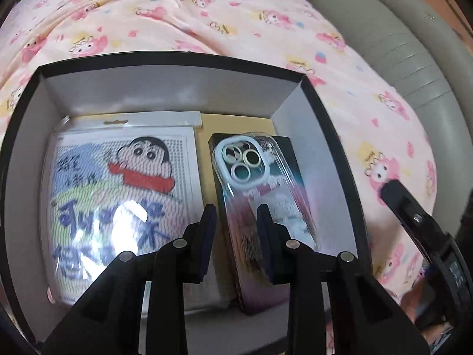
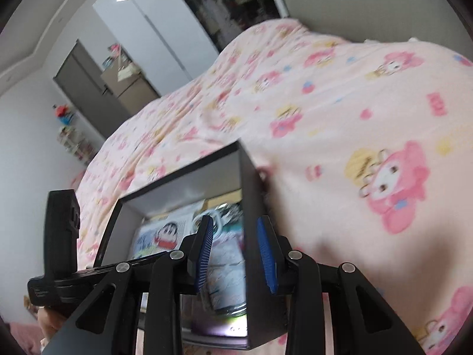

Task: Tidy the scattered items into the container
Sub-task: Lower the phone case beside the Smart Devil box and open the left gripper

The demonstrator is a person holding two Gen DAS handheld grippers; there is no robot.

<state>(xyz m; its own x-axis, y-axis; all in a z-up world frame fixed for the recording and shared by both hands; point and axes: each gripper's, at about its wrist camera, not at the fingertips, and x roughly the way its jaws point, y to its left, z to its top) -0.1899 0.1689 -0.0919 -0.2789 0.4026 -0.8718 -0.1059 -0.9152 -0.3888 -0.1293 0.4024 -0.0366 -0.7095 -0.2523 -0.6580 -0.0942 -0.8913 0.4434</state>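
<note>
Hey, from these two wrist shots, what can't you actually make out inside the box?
- Near end of phone case: left wrist view, hidden behind left gripper.
- Lower part of cartoon packet: glare and fingers.
- Box contents: right wrist view, blurred, right gripper in front.

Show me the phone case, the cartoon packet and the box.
Phone case (image 1: 260,183), left wrist view: clear back.
Cartoon packet (image 1: 118,195), left wrist view: printed front.
Box (image 1: 307,130), left wrist view: right inner wall.
</note>
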